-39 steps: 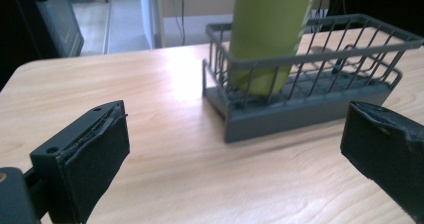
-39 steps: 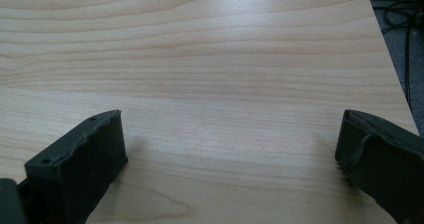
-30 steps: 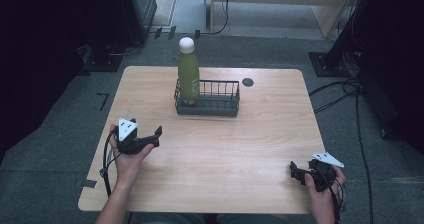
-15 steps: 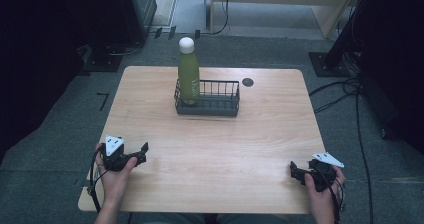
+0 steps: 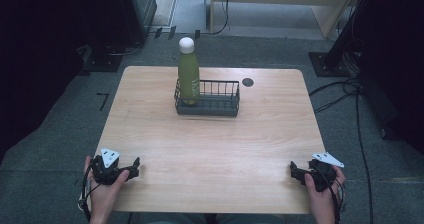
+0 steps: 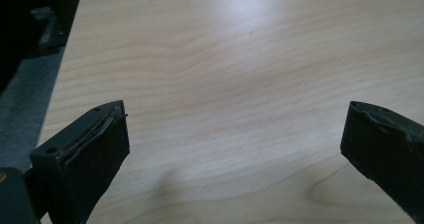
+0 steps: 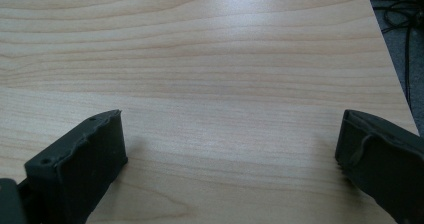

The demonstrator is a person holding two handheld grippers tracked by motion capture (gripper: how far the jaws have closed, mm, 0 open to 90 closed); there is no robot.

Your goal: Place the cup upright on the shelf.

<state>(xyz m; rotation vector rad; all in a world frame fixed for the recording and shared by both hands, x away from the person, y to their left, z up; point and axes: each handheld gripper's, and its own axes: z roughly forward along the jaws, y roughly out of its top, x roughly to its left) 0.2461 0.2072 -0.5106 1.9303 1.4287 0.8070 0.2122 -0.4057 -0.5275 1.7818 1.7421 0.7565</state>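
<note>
Green bottle (image 5: 188, 79) stands in the basket (image 5: 207, 105), well apart from both wide-open, empty tongs (image 5: 134, 167) (image 5: 295, 172).

The foot of the green bottle (image 5: 188, 79) stands hidden behind the wire wall of the basket (image 5: 207, 105), and its label is too small to read. In the left claw (image 6: 235, 149) view, the right jaw runs off the picture's edge. The person's forearms are cut off at the near edge of the high view.
</note>
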